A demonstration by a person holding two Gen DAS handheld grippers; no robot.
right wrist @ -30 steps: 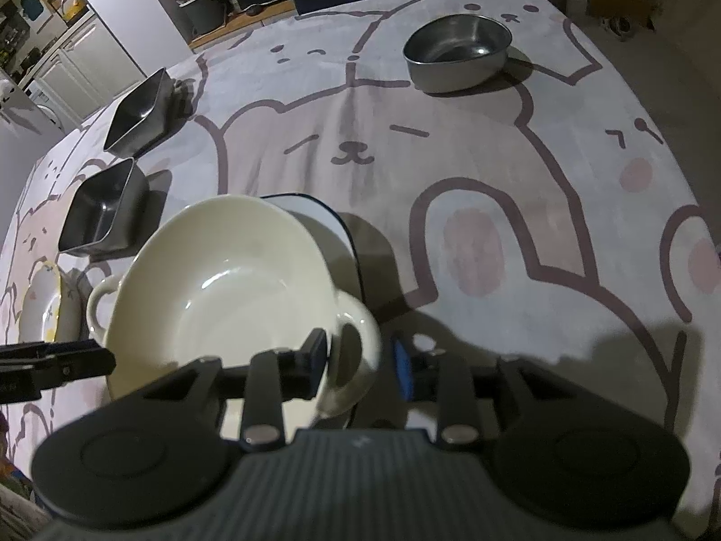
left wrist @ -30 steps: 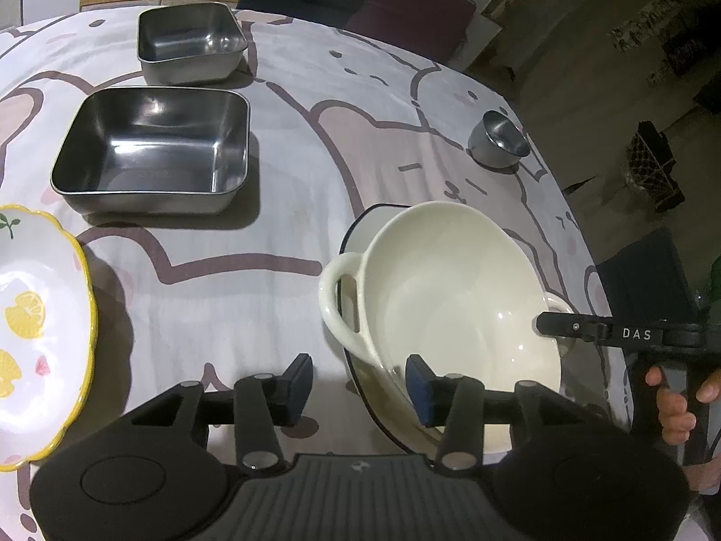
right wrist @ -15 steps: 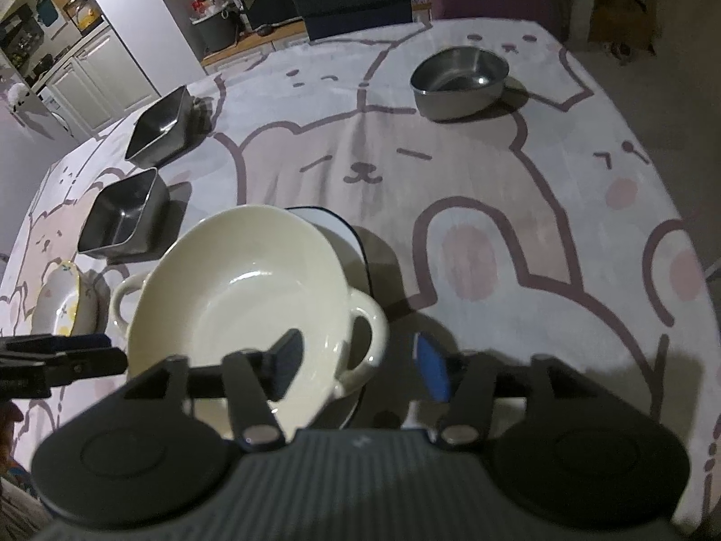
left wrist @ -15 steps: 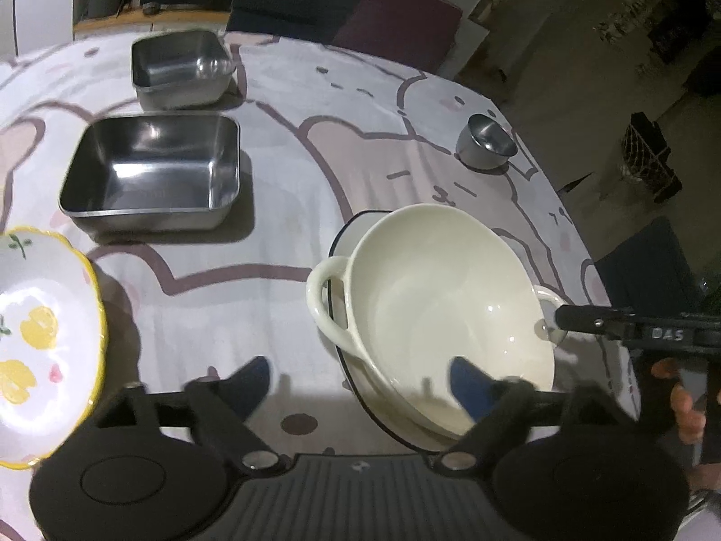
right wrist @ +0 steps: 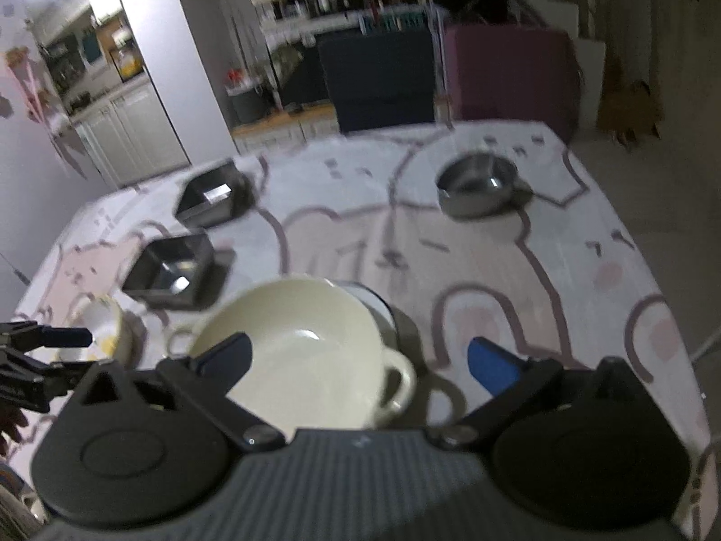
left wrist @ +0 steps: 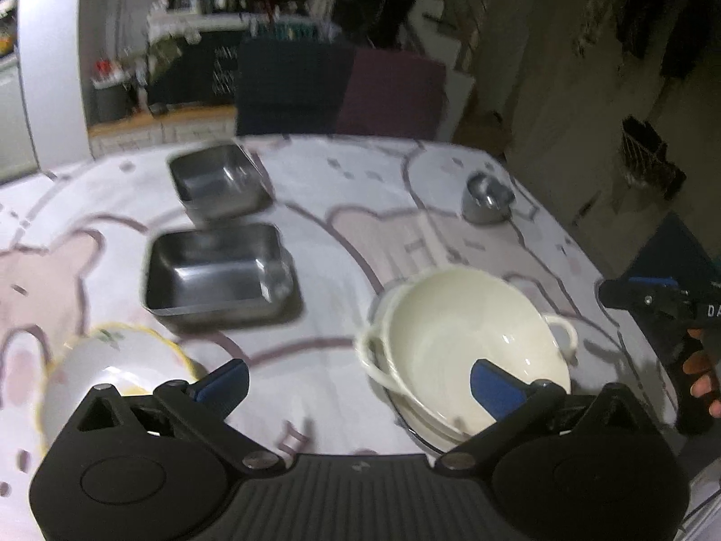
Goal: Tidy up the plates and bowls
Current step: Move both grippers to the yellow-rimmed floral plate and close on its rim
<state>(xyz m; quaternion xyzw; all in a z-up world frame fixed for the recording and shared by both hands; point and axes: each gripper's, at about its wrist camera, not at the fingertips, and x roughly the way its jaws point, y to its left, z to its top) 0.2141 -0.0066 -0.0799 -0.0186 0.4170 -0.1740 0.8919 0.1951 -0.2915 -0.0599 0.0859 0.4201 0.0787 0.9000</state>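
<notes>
Both tools have just let go. The left gripper (left wrist: 356,385) and right gripper (right wrist: 358,358) have been spreading their jaws and now stand wide, holding nothing, lifted back from the cream two-handled bowl (left wrist: 473,342). It sits nested on the dark-rimmed plate (right wrist: 376,300), at four o'clock from the larger steel tray (left wrist: 216,272). That stacking step looks finished.

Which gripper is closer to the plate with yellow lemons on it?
Left. The left gripper hangs open right beside the lemon plate; the right gripper, also open, is across the cream two-handled bowl from it.
</notes>
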